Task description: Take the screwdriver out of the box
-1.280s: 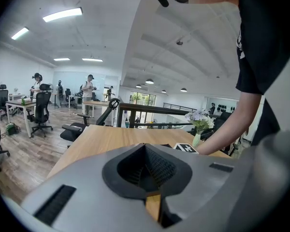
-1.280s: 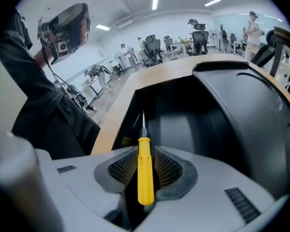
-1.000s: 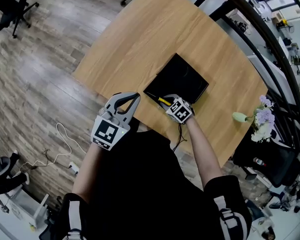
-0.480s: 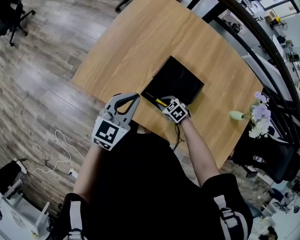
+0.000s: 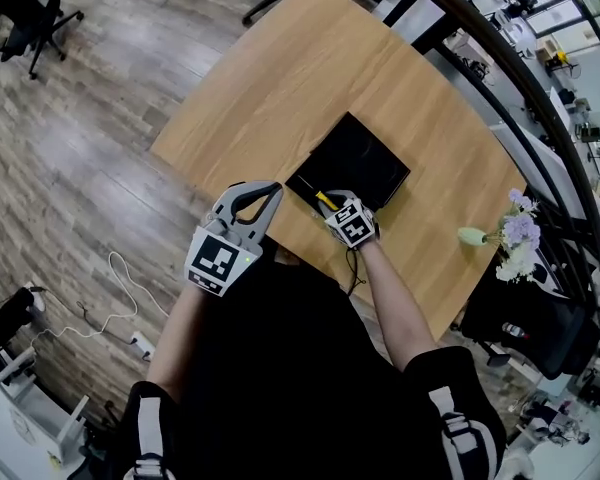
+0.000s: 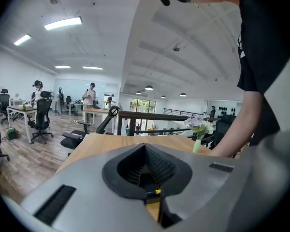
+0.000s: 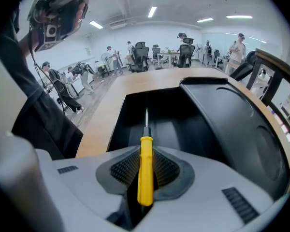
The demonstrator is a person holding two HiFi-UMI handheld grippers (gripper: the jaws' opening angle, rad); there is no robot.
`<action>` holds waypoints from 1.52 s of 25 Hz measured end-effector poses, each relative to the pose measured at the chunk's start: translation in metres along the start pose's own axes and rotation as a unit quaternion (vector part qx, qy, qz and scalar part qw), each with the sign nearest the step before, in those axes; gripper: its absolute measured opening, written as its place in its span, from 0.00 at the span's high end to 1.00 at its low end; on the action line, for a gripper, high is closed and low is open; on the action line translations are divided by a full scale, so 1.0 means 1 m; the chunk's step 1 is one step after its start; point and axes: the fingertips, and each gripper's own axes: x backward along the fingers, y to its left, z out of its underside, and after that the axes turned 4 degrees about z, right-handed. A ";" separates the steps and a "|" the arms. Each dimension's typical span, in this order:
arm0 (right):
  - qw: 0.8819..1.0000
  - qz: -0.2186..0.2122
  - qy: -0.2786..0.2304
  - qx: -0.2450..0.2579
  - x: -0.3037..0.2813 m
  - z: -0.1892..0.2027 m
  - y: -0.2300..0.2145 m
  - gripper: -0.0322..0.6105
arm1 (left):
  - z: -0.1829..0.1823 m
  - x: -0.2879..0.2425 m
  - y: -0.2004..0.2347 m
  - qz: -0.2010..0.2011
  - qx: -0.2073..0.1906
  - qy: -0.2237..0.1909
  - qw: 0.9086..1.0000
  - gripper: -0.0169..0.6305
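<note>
A yellow-handled screwdriver [image 7: 145,170] sits clamped between my right gripper's [image 7: 146,173] jaws, its metal shaft pointing forward over the open black box [image 7: 183,124]. In the head view the right gripper [image 5: 338,208] holds the screwdriver [image 5: 325,200] at the near edge of the box [image 5: 355,158] on the wooden table [image 5: 300,78]. My left gripper [image 5: 255,196] hovers at the table's near edge, left of the box, jaws closed together with nothing between them. Its own view shows the left gripper [image 6: 146,178] shut, the screwdriver's [image 6: 156,191] yellow tip just visible beyond.
A small vase of flowers [image 5: 515,236] stands at the table's right end. A dark railing [image 5: 520,68] runs behind the table. An office chair [image 5: 30,13] stands on the wooden floor at far left, and a white cable [image 5: 120,303] lies on the floor.
The right gripper with the screwdriver has drawn slightly back toward the box's near edge. The left gripper has stayed in place.
</note>
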 end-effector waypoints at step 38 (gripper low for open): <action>0.976 0.035 -0.215 0.008 0.186 -0.027 0.004 0.81 | -0.017 -0.023 -0.133 -0.013 -0.026 0.001 1.000 0.94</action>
